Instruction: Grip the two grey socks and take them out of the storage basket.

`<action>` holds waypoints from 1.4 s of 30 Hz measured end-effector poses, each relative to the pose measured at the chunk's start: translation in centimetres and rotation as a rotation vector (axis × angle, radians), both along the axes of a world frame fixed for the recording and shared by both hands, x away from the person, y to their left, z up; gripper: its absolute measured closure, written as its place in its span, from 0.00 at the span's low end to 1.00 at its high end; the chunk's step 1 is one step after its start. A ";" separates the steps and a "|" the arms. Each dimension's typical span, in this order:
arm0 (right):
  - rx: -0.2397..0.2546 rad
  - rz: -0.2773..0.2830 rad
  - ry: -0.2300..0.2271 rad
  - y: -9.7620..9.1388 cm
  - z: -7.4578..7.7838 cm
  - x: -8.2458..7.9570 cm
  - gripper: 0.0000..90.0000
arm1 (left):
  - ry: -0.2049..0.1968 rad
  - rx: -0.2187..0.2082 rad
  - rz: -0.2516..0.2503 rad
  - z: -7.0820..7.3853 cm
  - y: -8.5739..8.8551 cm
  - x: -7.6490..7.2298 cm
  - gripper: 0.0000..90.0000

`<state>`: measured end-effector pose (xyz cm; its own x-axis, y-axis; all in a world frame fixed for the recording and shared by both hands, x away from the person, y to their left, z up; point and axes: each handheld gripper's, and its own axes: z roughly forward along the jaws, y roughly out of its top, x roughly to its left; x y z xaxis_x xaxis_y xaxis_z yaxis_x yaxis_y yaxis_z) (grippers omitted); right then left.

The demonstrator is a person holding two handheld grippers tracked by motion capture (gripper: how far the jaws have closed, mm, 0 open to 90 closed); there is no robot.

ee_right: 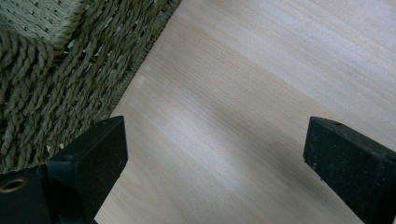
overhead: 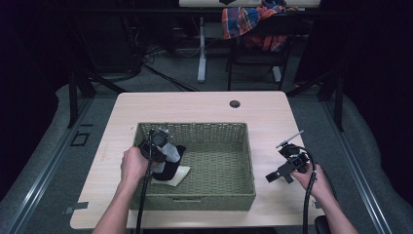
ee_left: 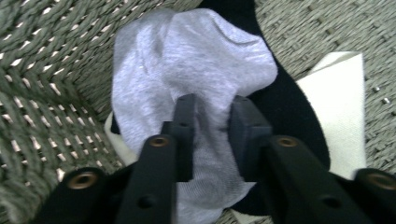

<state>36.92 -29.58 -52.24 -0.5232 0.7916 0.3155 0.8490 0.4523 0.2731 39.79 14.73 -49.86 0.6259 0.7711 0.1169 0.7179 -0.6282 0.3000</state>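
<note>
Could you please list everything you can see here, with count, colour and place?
woven wicker basket: one, green, middle of the table
soft grey sock: one, light grey, basket's left end, on top of the pile
black cloth: one, black, under the sock
cream cloth: one, off-white, bottom of the pile
wooden table: one, pale
plaid cloth: one, orange-blue, on a chair behind
left gripper: black, pinching the sock
right gripper: black, open over bare table, right of basket
</note>
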 end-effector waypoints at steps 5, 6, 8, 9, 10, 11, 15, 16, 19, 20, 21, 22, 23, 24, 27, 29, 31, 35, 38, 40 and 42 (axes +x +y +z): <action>-0.022 0.027 0.017 -0.2 0.1 0.2 0.07 | -0.011 -0.015 -0.013 0.4 -0.1 -0.5 0.91; -0.020 0.019 0.014 -0.2 0.0 0.2 0.07 | -0.018 -0.032 -0.012 0.6 0.0 -0.7 0.91; -0.026 0.022 0.019 -0.3 0.1 0.2 0.07 | -0.024 -0.042 -0.013 0.8 0.1 -0.8 0.92; -0.016 0.018 0.023 -0.3 0.0 0.2 0.07 | -0.021 -0.070 -0.008 0.9 0.3 -1.0 0.92; -0.025 0.011 0.017 -0.3 0.0 0.2 0.07 | -0.027 -0.083 -0.004 1.1 0.4 -1.1 0.92; -0.030 0.012 0.014 -0.4 0.0 0.2 0.07 | -0.026 -0.082 -0.006 1.3 0.5 -1.2 0.92; -0.030 0.015 0.019 -0.4 -0.1 0.3 0.07 | -0.039 -0.096 -0.017 2.0 0.7 -1.3 0.92; -0.031 0.013 0.020 -0.4 -0.1 0.3 0.07 | -0.042 -0.100 -0.018 2.2 0.7 -1.4 0.92; -0.020 0.000 0.015 -0.2 -0.2 0.2 0.07 | -0.055 -0.115 -0.029 2.8 0.6 -1.5 0.92; -0.010 -0.012 0.010 -0.2 -0.2 0.1 0.07 | -0.052 -0.119 -0.035 3.0 0.6 -1.6 0.92; -0.022 0.005 0.017 -0.3 -0.1 0.2 0.07 | -0.052 -0.119 -0.035 3.0 0.6 -1.6 0.92; -0.034 0.024 0.024 -0.4 0.0 0.3 0.07 | -0.064 -0.120 -0.041 3.3 0.5 -1.6 0.92; -0.017 -0.007 0.011 -0.2 -0.2 0.1 0.07 | -0.063 -0.119 -0.044 3.5 0.5 -1.6 0.92; -0.016 -0.003 0.012 -0.2 -0.2 0.2 0.07 | -0.069 -0.123 -0.044 3.6 0.5 -1.6 0.92; -0.044 0.024 0.026 -0.3 0.1 0.3 0.07 | -0.078 -0.134 -0.042 4.0 0.7 -1.6 0.92; -0.024 -0.013 0.009 -0.1 -0.1 0.0 0.07 | -0.079 -0.139 -0.046 4.3 0.8 -1.7 0.93; -0.035 0.008 0.018 -0.2 0.0 0.2 0.07 | -0.088 -0.147 -0.040 4.7 1.0 -1.7 0.93; -0.042 0.012 0.022 -0.2 -0.1 0.2 0.07 | -0.104 -0.161 -0.037 5.5 1.4 -1.8 0.93; -0.043 0.017 0.027 -0.3 0.0 0.3 0.07 | -0.116 -0.173 -0.032 6.1 1.8 -2.0 0.93; -0.012 -0.042 0.000 -0.1 -0.3 0.0 0.07 | -0.124 -0.185 -0.029 6.6 2.1 -2.1 0.93; -0.037 -0.013 0.012 -0.3 -0.1 0.2 0.07 | -0.136 -0.195 -0.027 7.0 2.4 -2.2 0.93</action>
